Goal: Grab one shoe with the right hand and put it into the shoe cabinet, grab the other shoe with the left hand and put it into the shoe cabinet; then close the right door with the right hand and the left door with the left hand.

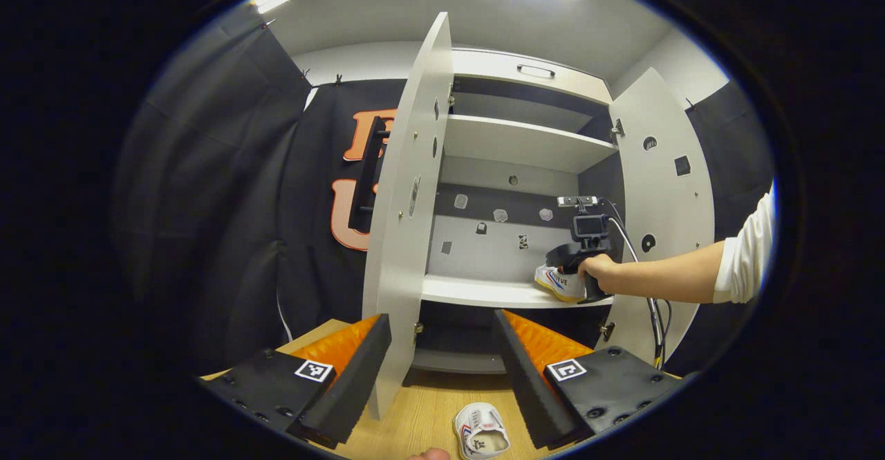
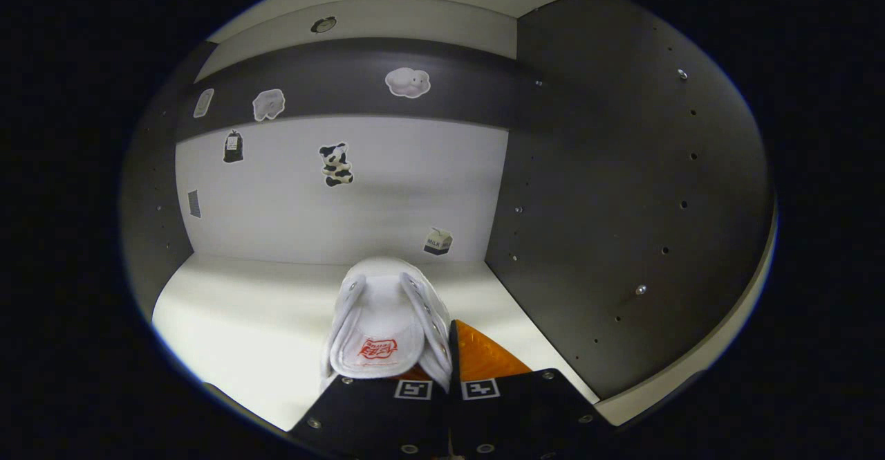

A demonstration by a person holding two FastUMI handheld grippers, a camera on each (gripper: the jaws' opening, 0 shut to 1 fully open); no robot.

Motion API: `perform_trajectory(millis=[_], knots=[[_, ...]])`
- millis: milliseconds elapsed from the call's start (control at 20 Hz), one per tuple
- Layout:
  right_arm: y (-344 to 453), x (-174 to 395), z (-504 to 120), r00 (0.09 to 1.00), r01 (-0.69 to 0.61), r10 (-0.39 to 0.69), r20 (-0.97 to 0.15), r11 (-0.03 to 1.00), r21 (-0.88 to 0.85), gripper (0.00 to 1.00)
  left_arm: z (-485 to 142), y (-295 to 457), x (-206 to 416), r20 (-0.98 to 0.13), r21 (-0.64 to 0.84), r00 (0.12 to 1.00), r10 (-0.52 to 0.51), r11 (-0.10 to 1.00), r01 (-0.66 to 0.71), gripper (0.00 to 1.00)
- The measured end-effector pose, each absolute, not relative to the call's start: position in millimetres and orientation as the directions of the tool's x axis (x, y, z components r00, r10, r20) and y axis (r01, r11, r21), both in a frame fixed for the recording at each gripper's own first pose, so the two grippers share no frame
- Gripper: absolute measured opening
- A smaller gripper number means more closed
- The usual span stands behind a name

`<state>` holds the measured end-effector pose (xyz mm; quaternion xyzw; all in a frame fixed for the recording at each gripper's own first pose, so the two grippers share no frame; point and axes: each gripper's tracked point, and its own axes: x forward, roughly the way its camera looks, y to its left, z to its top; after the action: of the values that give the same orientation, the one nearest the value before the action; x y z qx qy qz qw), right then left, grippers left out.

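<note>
The right gripper (image 2: pixel 442 370) is clamped on one shoe (image 2: pixel 385 322) resting on the cabinet's shelf (image 2: pixel 235 308), near its right wall. The left gripper (image 1: pixel 442 356) stands apart above the other shoe (image 1: pixel 480 431) on the floor (image 1: pixel 415 418), before the open cabinet.

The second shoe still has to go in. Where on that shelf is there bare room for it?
The shelf lies bare left of the first shoe, out to the cabinet's left wall. The right end is crowded: the right tool grips that shoe beside the dark side wall. The other shoe sits on the floor.

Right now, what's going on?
Right gripper shut on first shoe, on cabinet shelf. Left gripper open. Second shoe on table. Doors open.
</note>
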<state>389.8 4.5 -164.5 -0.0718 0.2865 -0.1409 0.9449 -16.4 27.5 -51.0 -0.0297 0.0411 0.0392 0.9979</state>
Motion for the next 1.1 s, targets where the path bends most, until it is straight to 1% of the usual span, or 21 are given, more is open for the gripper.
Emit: perform_trajectory(millis=[50,150,250,300,350,400,450,500,550,600,750,800,850,900,1000,1100], knots=[[4.4,389.1,-164.7,0.792,0.223,-0.302,-0.53,0.952,-0.21,0.02,-50.1,26.2,-15.3,-0.081,-0.056,0.994,0.071,0.996,-0.076,0.96],[6.6,386.6,-169.9,0.777,0.216,-0.279,-0.564,0.96,-0.177,0.07,-50.1,23.0,-12.6,-0.079,-0.061,0.995,0.062,0.996,-0.067,0.96],[7.5,381.9,-166.5,0.78,0.203,-0.258,-0.57,0.966,-0.16,0.23,-50.4,20.5,-11.8,-0.076,-0.062,0.996,0.055,0.996,-0.06,0.96],[10.7,379.3,-160.9,0.788,0.189,-0.248,-0.563,0.968,-0.162,0.24,-51.1,19.7,-11.3,-0.076,-0.064,0.996,0.053,0.996,-0.057,0.96],[12.6,375.6,-154.5,0.799,0.17,-0.237,-0.553,0.971,-0.171,0.29,-52.0,18.8,-10.2,-0.079,-0.067,0.996,0.048,0.996,-0.053,0.96],[14.1,370.4,-147.5,0.809,0.152,-0.228,-0.542,0.972,-0.181,0.41,-53.5,16.6,-9.5,-0.083,-0.069,0.996,0.041,0.996,-0.047,0.96],[16.5,364.9,-141.0,0.818,0.13,-0.212,-0.534,0.974,-0.187,0.47,-53.4,14.6,-8.6,-0.083,-0.069,0.996,0.036,0.997,-0.041,0.96],[19.8,359.0,-130.6,0.836,0.111,-0.193,-0.514,0.976,-0.187,0.55,-53.1,13.1,-7.6,-0.08,-0.067,0.996,0.029,0.997,-0.035,0.96],[22.8,353.9,-118.9,0.852,0.098,-0.179,-0.492,0.978,-0.186,0.58,-51.6,11.5,-6.8,-0.074,-0.064,0.997,0.025,0.998,-0.03,0.96],[27.3,346.9,-105.5,0.87,0.079,-0.154,-0.469,0.981,-0.176,0.64,-50.8,9.0,-5.1,-0.07,-0.062,0.997,0.018,0.998,-0.022,0.96],[41.5,323.8,-59.9,0.918,0.032,-0.08,-0.388,0.991,-0.13,0.73,-48.5,-1.0,-1.0,-0.064,-0.064,0.998,-0.01,0.998,0.006,0.96],[46.8,313.0,-44.1,0.932,0.016,-0.054,-0.358,0.994,-0.109,0.79,-48.1,-3.6,-0.8,-0.06,-0.065,0.998,-0.019,0.998,0.015,0.96],[52.2,303.8,-30.2,0.943,0.004,-0.034,-0.33,0.996,-0.092,0.81,-47.5,-7.3,-0.3,-0.059,-0.066,0.998,-0.027,0.998,0.023,0.96],[56.5,290.2,-15.3,0.955,-0.014,-0.009,-0.295,0.997,-0.077,0.86,-47.6,-10.6,0.0,-0.06,-0.066,0.998,-0.035,0.997,0.031,0.96],[63.2,264.5,6.8,0.971,-0.046,0.028,-0.236,0.996,-0.074,0.9,-48.0,-16.9,-0.6,-0.062,-0.071,0.997,-0.048,0.997,0.044,0.97],[68.7,234.5,19.7,0.98,-0.073,0.058,-0.193,0.995,-0.07,0.92,-46.6,-21.2,-1.7,-0.061,-0.075,0.996,-0.06,0.996,0.056,0.96]])
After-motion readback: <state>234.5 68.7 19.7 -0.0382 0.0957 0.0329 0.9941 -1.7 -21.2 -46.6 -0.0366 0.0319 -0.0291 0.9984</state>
